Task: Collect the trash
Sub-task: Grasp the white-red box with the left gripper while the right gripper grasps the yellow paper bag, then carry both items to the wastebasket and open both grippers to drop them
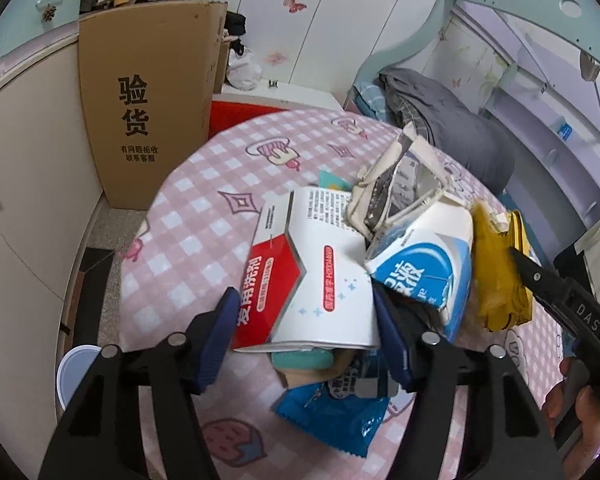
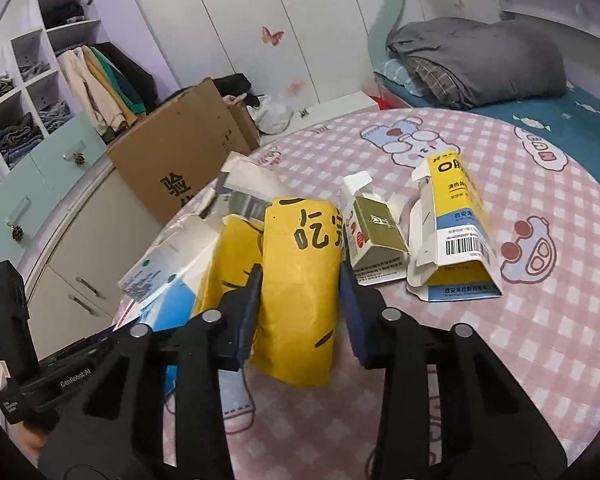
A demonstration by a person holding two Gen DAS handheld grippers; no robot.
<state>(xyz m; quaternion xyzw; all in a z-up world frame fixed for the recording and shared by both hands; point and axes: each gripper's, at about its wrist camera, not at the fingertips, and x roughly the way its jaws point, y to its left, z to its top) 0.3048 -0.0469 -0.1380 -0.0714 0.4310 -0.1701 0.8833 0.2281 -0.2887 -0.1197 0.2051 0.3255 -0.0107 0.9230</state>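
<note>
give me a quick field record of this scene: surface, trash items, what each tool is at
surface: round table with pink checked cloth
trash pile: red and white box, blue and white carton, yellow bag, blue wrapper
apart from pile: green box, yellow and white box
left tool: jaws either side of red and white box
right tool: jaws closing around yellow bag, contact unclear

Mounted on each gripper, angled down, close over the pink checked tablecloth (image 1: 188, 240). Left view facing the red-and-white box (image 1: 300, 276); right view facing the yellow bag (image 2: 300, 280). Shared by the 2: yellow bag, cardboard box (image 1: 148, 112), grey bedding (image 2: 480, 60).
</note>
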